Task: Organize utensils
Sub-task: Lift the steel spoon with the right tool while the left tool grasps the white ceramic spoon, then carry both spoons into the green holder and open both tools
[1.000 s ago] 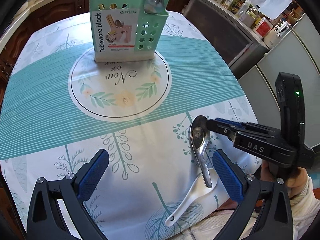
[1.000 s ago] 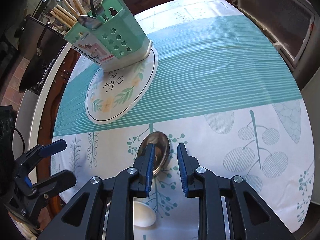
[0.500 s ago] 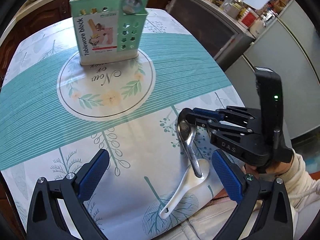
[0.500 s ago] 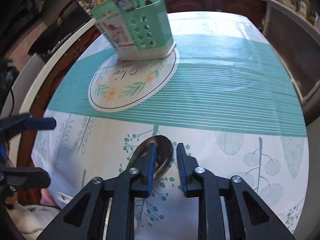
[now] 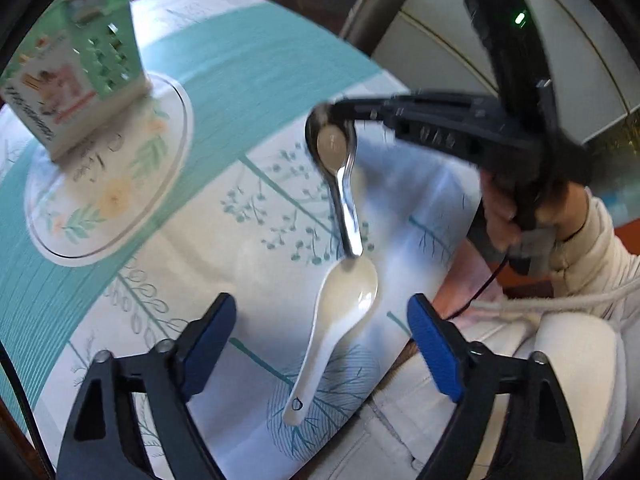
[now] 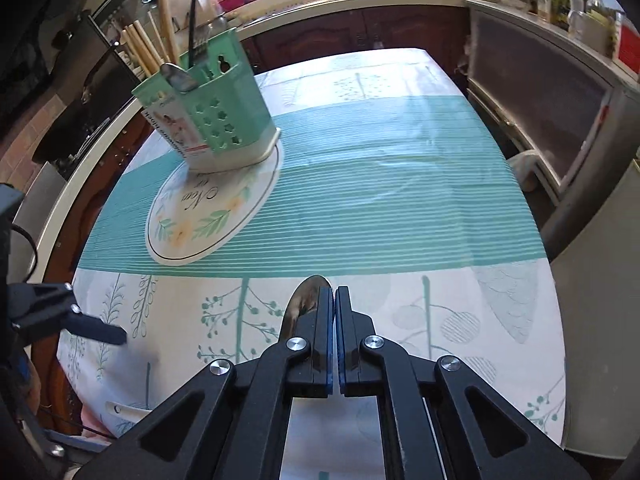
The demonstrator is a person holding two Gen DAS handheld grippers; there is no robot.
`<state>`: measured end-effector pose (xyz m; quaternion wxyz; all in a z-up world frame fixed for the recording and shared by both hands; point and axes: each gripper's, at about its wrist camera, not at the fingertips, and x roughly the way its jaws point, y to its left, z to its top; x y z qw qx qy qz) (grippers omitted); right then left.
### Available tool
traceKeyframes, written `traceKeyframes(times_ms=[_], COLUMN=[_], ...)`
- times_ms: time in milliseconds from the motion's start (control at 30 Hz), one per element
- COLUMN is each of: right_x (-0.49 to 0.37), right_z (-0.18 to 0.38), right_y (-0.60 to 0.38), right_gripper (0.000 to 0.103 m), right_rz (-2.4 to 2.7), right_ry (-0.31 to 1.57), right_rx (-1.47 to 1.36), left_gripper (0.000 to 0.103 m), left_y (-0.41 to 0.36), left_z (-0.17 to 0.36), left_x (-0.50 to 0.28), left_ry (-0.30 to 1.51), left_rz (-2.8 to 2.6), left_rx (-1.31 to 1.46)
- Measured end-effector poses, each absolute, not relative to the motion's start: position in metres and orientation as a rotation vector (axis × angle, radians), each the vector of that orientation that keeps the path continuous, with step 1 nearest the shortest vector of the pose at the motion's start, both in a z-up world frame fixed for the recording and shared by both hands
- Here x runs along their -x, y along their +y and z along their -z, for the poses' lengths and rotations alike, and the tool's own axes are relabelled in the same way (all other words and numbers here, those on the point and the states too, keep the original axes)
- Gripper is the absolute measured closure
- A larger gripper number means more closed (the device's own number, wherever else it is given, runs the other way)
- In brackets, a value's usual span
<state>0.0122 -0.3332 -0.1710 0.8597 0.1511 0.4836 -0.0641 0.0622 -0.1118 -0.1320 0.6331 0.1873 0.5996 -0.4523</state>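
A white ceramic spoon [image 5: 320,344] lies on the tablecloth near the table's front edge. My left gripper [image 5: 320,308] hovers over it, jaws closing, with the spoon between the blue pads [image 5: 432,352] and untouched by them. My right gripper [image 6: 334,300] is shut on the bowl of a metal spoon [image 5: 332,148], seen edge-on in the right wrist view as the metal spoon [image 6: 304,308]. That spoon is raised; its handle hangs down to the white spoon's bowl. The green utensil holder [image 6: 224,120] stands on the round floral print at the back left.
The holder [image 5: 92,72] carries chopsticks, a fork and a spoon. A person's hand [image 5: 504,208] and cream sleeve grip the right tool beyond the table's edge. A kitchen counter [image 6: 560,20] with jars and bottles runs behind and to the right.
My right gripper closed on the metal spoon's bowl and lifted it off the cloth. My left gripper rolled, moved in over the white spoon, and its jaws narrowed.
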Motion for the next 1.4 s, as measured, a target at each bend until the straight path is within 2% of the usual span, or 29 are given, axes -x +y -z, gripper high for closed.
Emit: traceKeyframes(times_ms=[67, 133, 433, 533, 600, 633, 667, 833, 1000, 1033, 1400], right_x=[-0.008, -0.002, 0.013, 0.015, 0.016, 0.016, 0.017, 0.022, 0.026, 0.026, 0.010], right_z=[0.171, 0.171, 0.169, 0.169, 0.169, 0.169, 0.168, 0.169, 0.171, 0.171, 0.161], right_y=[-0.339, -0.345, -0.355, -0.354, -0.353, -0.353, -0.353, -0.355, -0.357, -0.358, -0.354], right_gripper=[0.102, 0.102, 0.102, 0.102, 0.102, 0.102, 0.102, 0.102, 0.102, 0.102, 0.102], right_rz=[0.144, 0.161, 0.174, 0.171, 0.172, 0.170, 0.170, 0.171, 0.172, 0.170, 0.115], right_ry=[1.011, 1.002, 0.994, 0.992, 0.989, 0.988, 0.986, 0.983, 0.989, 0.989, 1.000], right_rx=[-0.337, -0.346, -0.366, -0.374, -0.379, -0.382, -0.384, -0.395, -0.408, -0.413, -0.410], left_gripper=[0.035, 0.041, 0.042, 0.053, 0.067, 0.077, 0.081, 0.084, 0.094, 0.101, 0.102], left_y=[-0.117, -0.122, -0.147, -0.156, -0.162, -0.165, -0.167, -0.175, -0.185, -0.187, -0.146], left_z=[0.144, 0.154, 0.157, 0.156, 0.155, 0.155, 0.155, 0.156, 0.154, 0.151, 0.124], left_x=[-0.063, -0.064, -0.053, -0.052, -0.053, -0.056, -0.059, -0.062, -0.053, -0.050, -0.060], left_ry=[1.425, 1.465, 1.446, 1.424, 1.431, 1.454, 1.483, 1.487, 1.448, 1.406, 1.197], left_rz=[1.034, 1.034, 1.044, 1.034, 1.030, 1.035, 1.041, 1.037, 1.044, 1.024, 0.811], left_rx=[-0.456, -0.481, -0.694, -0.789, -0.813, -0.806, -0.792, -0.853, -0.914, -0.934, -0.714])
